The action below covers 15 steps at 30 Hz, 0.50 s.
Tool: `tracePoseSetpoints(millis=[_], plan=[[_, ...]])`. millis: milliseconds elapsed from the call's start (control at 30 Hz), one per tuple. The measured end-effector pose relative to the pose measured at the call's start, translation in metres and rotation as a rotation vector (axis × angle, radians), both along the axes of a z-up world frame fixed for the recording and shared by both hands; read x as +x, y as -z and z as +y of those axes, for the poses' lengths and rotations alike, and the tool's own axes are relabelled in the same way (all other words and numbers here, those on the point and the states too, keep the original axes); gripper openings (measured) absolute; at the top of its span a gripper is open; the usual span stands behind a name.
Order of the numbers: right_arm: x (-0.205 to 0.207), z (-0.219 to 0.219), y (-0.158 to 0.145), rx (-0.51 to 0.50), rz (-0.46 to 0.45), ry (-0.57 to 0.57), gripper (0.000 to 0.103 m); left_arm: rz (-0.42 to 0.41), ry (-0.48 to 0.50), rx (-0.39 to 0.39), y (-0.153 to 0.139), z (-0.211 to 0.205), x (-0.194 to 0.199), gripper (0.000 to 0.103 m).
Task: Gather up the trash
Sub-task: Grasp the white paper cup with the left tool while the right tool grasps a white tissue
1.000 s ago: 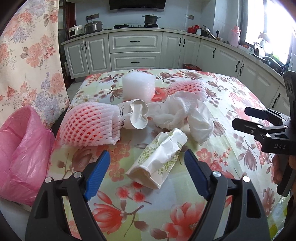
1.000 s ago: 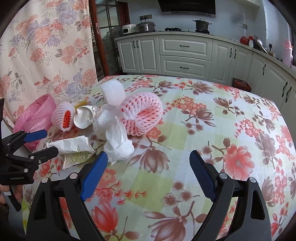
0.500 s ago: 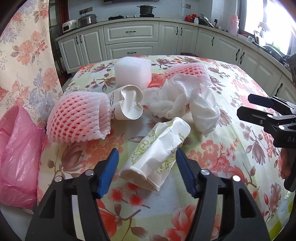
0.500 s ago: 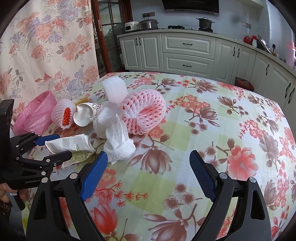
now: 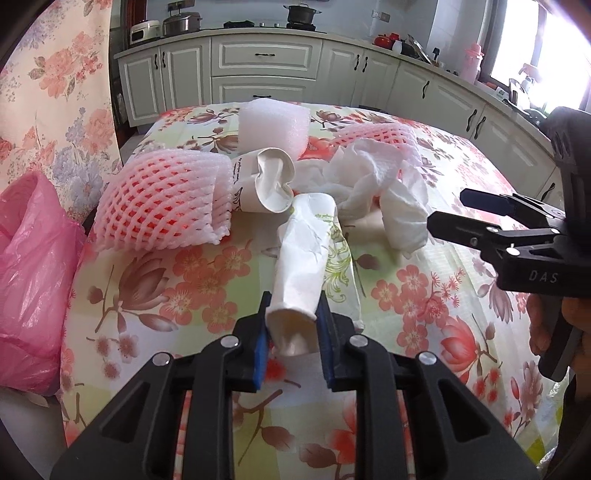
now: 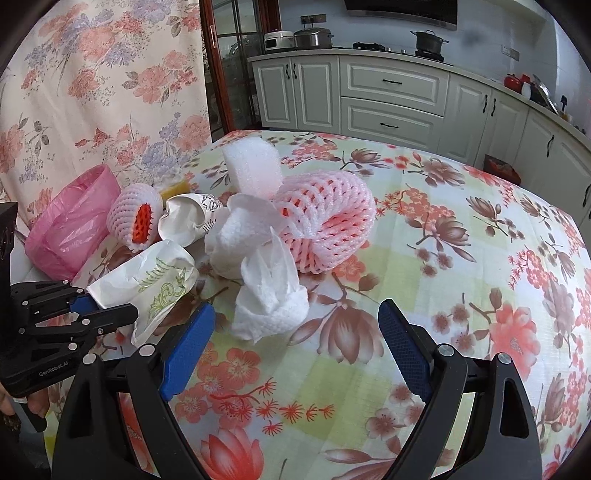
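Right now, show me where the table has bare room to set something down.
Bare tablecloth spreads right of the pink foam net and crumpled tissue, between the right gripper fingers. Crowded: the left side, from pink bag to foam block.

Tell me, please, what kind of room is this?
Most likely a home kitchen with a dining table. White cabinets run along the walls, a pot sits on the stove, and a floral tablecloth covers the table.
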State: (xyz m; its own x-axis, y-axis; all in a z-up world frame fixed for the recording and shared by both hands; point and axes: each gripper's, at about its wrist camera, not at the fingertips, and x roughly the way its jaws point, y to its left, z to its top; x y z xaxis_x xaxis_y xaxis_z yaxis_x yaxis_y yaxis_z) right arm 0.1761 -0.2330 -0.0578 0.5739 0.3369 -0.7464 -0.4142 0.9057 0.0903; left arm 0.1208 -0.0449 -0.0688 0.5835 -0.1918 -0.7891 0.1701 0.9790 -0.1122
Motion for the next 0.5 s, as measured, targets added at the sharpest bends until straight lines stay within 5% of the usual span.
tracePoseSetpoints(millis=[333, 500], plan=[[0.009, 0.028, 0.013, -0.044, 0.032, 0.007, 0.084, -0.022, -0.026, -0.024, -0.013, 0.018, -0.015, 0.021], [0.011, 0.035, 0.017, -0.054, 0.056, 0.009, 0.064, -0.037, -0.035, -0.034, -0.022, 0.026, -0.022, 0.021]])
